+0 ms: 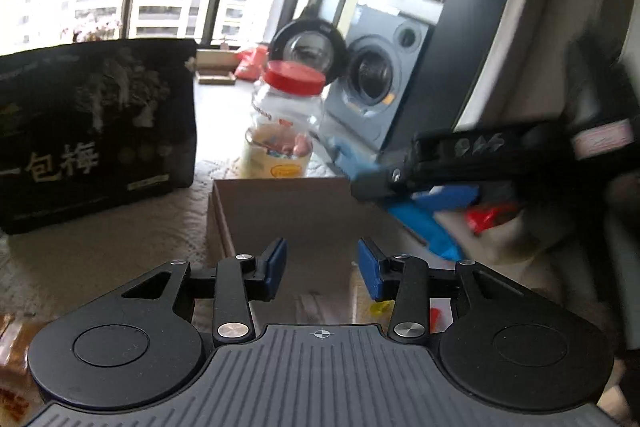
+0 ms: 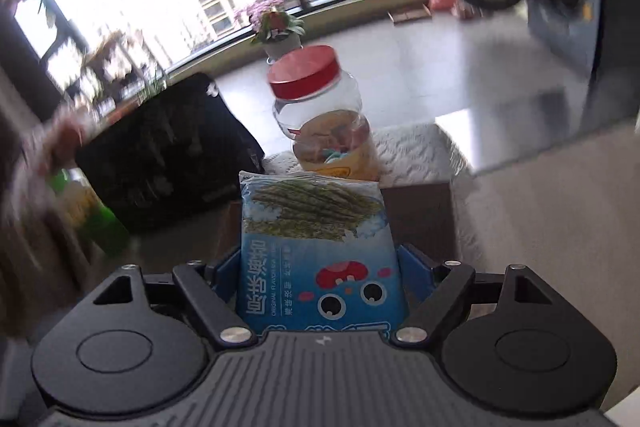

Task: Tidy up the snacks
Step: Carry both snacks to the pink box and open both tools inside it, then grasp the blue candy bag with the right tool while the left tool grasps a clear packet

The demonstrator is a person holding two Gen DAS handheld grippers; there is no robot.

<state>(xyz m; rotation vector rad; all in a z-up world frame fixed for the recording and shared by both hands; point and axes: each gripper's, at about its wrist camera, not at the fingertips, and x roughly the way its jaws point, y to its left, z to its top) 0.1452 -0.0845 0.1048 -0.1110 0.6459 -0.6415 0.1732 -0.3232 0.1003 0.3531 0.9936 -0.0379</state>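
Carrying a blue seaweed pack [image 2: 320, 259] toward the open cardboard box [image 1: 280, 219], the right gripper [image 2: 320, 267] has the pack between its jaws, both blue pads pressed against its sides. In the left wrist view the same gripper [image 1: 384, 187] comes in from the right, blurred, with the pack trailing under it just past the box's right wall. The step in hand looks like the delivery: a snack lifted from the surface and being brought over the box, not yet released.

The next move calls for bringing the pack squarely over the opening, lowering it inside, and only then parting the jaws; the pack is wide and soft, so a tilt could catch it on the rim.

The left gripper [image 1: 322, 269] hovers over the box's near edge, angled downward, its jaws apart with nothing between them.

Behind the box stands a jar [image 1: 284, 127] with a red lid, upright and part full, near the surface's far edge. A black plum box [image 1: 96, 131] stands to its left. Small red and yellow sweets [image 1: 380, 307] lie on the surface beside the box, under the left gripper, still to be sorted.
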